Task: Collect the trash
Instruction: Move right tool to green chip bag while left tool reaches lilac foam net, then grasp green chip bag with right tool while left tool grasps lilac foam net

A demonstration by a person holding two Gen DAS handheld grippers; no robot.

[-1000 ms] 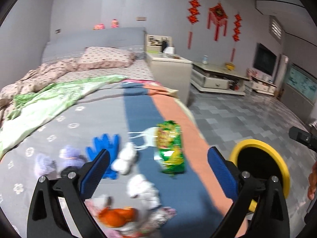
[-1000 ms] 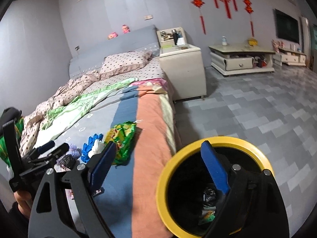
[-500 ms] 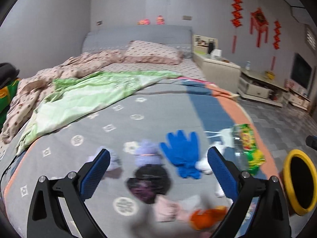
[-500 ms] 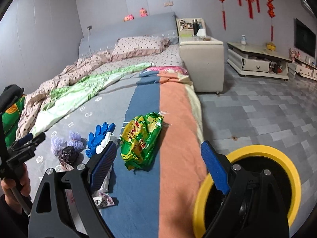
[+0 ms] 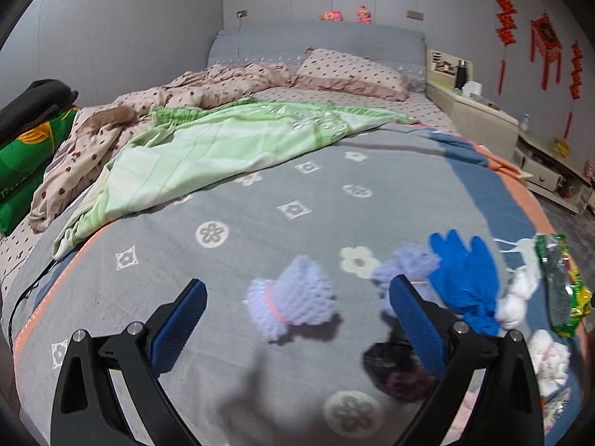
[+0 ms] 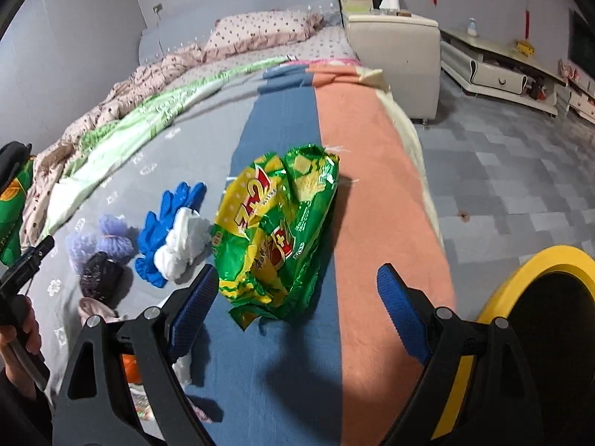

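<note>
Bed (image 5: 282,200): grey flowered blanket, green quilt (image 5: 223,148); litter: glove (image 5: 465,278), snack bag (image 6: 275,230); yellow-rimmed bin (image 6: 539,260) on tiled floor (image 6: 520,171); both grippers' fingers apart, empty.

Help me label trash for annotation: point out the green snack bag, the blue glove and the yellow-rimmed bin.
green snack bag (image 6: 275,234): right wrist view, middle of its printed front.
blue glove (image 5: 465,278): left wrist view, on its palm.
yellow-rimmed bin (image 6: 539,264): right wrist view, on the yellow rim.
</note>
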